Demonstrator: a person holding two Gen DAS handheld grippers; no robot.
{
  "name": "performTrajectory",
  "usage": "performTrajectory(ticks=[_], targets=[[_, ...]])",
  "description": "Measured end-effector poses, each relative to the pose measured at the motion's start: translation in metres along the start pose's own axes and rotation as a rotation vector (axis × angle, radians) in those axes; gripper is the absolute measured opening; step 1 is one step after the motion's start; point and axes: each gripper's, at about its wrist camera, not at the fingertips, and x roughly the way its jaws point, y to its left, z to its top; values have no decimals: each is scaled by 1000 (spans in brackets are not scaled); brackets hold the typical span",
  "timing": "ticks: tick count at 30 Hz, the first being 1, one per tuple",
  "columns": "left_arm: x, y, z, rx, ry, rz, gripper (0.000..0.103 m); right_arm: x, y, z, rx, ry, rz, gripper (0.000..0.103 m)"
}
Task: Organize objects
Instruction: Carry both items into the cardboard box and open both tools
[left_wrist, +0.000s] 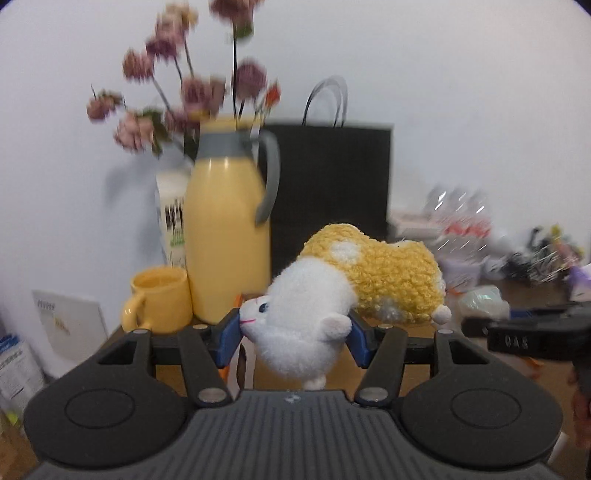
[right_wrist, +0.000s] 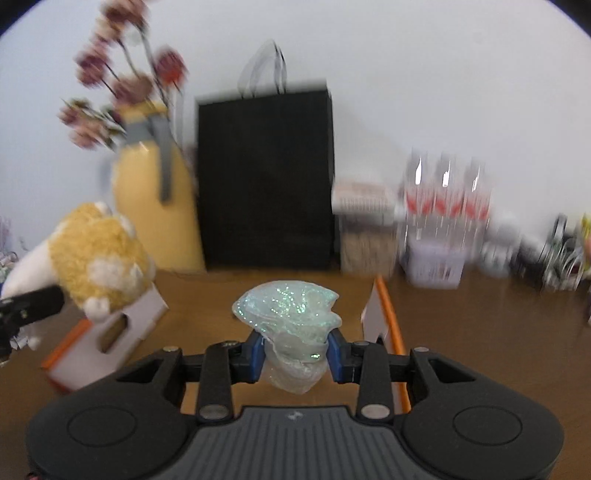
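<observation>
My left gripper is shut on a white and yellow plush toy, its blue pads pressing the white head end while the curly yellow body sticks out to the right. The same plush toy shows at the left of the right wrist view, held above a white and orange box. My right gripper is shut on a glittery translucent green-white bundle, lifted above the wooden table. In the left wrist view that bundle appears blurred at the right, beside the other gripper's black body.
A yellow thermos jug with a grey handle, a yellow mug and a vase of pink flowers stand at the left. A black paper bag stands against the wall. Clear bottles and small clutter fill the right. Another white-orange box flap lies ahead.
</observation>
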Motion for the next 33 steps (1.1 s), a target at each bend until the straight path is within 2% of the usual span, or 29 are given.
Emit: performTrajectory(ticks=[6,9,10,12,13,14,15,16,18,26,33], targets=[[61,1,-13,-25,132,75,59,62,-6,-16,-7,148,-18,33],[74,3,-19,-26,172,88,59,65,-10,-16,-9,162,4,34],[75,3,-20,-26,179,86,60,65,-9,-17,-27,164,-3,37],[74,3,-23,-32,186,81,68,65,-6,-20,-42,179,0,44],[70,4,-23,-38,174,78,71,65,-5,-20,-42,179,6,58],[66,4,-22,-44,151,72,88,64,-5,-19,-46,174,9,68],[59,4,-21,-47,119,67,103,62,-4,-19,-51,166,11,90],[54,4,-20,-48,84,62,103,60,-3,-18,-55,149,13,103],[45,1,-18,-43,45,63,103,54,-1,-16,-60,120,10,103],[22,2,-5,-72,2,44,103,21,0,-14,-54,15,-25,103],[-31,13,1,-68,-54,-26,103,-47,1,-16,-100,-90,-24,103]])
